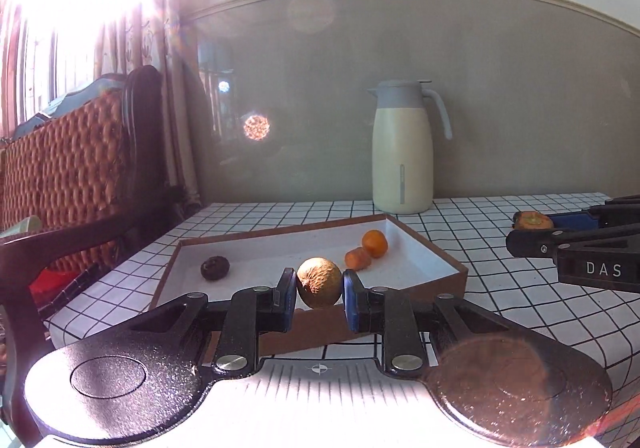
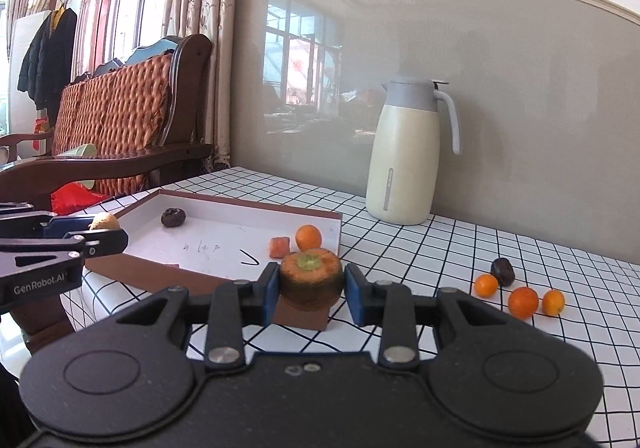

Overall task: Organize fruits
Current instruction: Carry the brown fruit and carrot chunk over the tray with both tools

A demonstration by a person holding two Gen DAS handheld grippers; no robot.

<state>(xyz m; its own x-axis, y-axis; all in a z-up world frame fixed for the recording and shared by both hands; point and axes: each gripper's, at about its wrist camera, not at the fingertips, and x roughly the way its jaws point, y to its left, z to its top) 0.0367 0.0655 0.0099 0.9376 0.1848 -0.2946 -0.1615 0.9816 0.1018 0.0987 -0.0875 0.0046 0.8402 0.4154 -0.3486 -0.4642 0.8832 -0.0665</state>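
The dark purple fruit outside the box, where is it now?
In the right wrist view, the dark purple fruit lies on the table's right side, beside three small oranges.

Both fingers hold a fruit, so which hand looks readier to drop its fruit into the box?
Probably the left. Its gripper holds the brownish fruit at the box's near wall. The right gripper holds the persimmon by the box's corner.

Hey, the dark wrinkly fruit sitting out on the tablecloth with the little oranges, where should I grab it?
Grip the dark fruit across its middle, coming from above. A small orange sits close on one side and a larger orange in front, so close the fingers along the clearer line.
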